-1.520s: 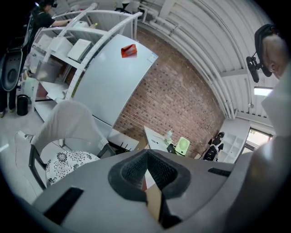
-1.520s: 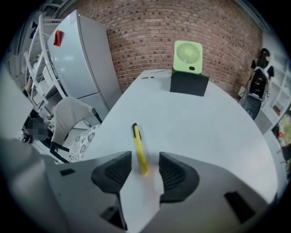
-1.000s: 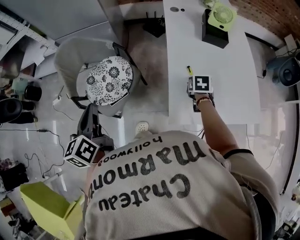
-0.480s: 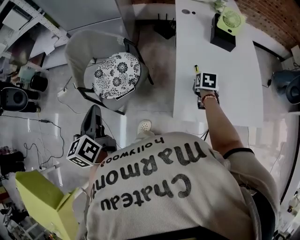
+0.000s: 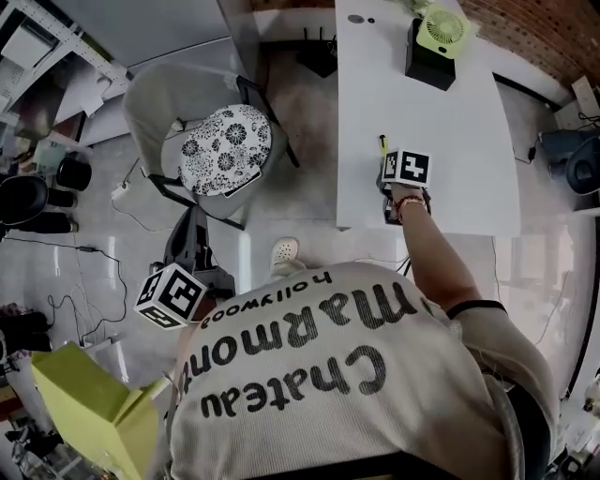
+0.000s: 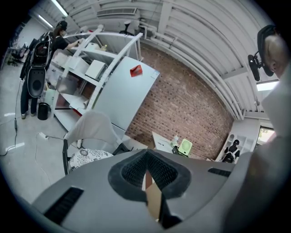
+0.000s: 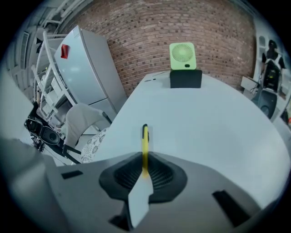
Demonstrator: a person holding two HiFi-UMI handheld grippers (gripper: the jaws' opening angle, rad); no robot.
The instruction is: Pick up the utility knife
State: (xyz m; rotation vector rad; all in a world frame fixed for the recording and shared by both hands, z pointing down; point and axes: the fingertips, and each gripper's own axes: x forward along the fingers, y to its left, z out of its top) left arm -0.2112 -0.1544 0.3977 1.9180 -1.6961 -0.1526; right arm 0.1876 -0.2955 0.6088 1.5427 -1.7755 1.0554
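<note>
The utility knife (image 7: 144, 140) is thin and yellow with a dark tip, and it sticks out forward from between my right gripper's (image 7: 144, 166) pads. That gripper is shut on its rear part. In the head view the knife (image 5: 382, 145) lies along the white table's (image 5: 450, 122) left edge, just ahead of the right gripper (image 5: 387, 180) and its marker cube. Whether the knife is off the tabletop I cannot tell. My left gripper (image 5: 192, 242) hangs low over the floor beside the person, pointing at the chair. In its own view the left gripper (image 6: 146, 157) is shut with nothing in it.
A green fan (image 5: 442, 28) on a black box (image 7: 185, 78) stands at the table's far end. A chair with a flowered cushion (image 5: 223, 142) stands left of the table. A yellow-green box (image 5: 89, 405) sits on the floor at lower left. A grey fridge (image 7: 86, 68) stands at the brick wall.
The right gripper has stayed at the knife near the table's left edge. The left gripper has shifted a little over the floor. The head view has swung slightly.
</note>
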